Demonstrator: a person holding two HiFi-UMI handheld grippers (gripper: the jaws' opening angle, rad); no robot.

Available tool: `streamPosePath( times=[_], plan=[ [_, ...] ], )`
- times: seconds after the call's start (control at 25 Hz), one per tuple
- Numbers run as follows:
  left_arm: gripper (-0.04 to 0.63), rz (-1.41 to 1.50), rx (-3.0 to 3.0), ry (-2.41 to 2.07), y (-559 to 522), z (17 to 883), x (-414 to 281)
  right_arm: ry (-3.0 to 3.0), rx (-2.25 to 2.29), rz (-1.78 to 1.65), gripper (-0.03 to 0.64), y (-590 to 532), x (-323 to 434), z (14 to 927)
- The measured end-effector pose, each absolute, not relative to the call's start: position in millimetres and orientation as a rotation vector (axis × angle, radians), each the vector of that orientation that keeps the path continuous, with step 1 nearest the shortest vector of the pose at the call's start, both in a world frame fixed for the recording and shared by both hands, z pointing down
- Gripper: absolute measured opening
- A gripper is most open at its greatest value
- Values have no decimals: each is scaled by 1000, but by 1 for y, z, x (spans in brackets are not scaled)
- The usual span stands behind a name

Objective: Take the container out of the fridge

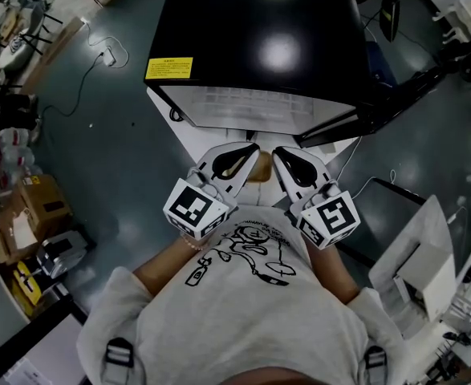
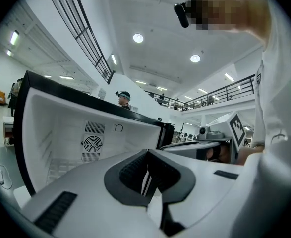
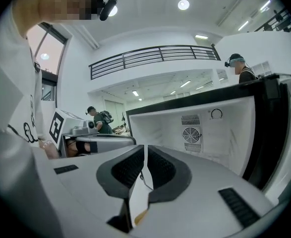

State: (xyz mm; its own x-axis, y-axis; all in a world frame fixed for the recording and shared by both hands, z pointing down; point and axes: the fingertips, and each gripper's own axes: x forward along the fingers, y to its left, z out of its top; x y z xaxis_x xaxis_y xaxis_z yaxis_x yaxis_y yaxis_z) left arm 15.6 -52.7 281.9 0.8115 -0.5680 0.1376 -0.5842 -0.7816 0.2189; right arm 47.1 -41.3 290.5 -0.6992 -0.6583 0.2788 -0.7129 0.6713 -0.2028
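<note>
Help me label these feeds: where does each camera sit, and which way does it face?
Head view: on the person's head, facing steeply down at the fridge, left gripper, right gripper, grey shirt.
Left gripper view: rides the left gripper, faces along its shut jaws into the fridge; right gripper at right.
Right gripper view: rides the right gripper, faces along its shut jaws into the fridge; left gripper at left.
Shared: both gripper views show the fridge's fan.

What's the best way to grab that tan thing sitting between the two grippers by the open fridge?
Probably by its left and right sides, from above, where nothing covers it. The tan thing sits between the shut left gripper and right gripper, with only its top showing.
</note>
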Motion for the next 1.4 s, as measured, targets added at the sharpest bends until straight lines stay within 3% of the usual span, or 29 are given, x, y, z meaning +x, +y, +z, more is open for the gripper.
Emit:
streamPosePath(
  times=[1.4],
  plan=[
    [15, -73, 2798, -872, -41, 216, 15, -2781, 1063, 303, 41, -27, 33, 224]
  ],
)
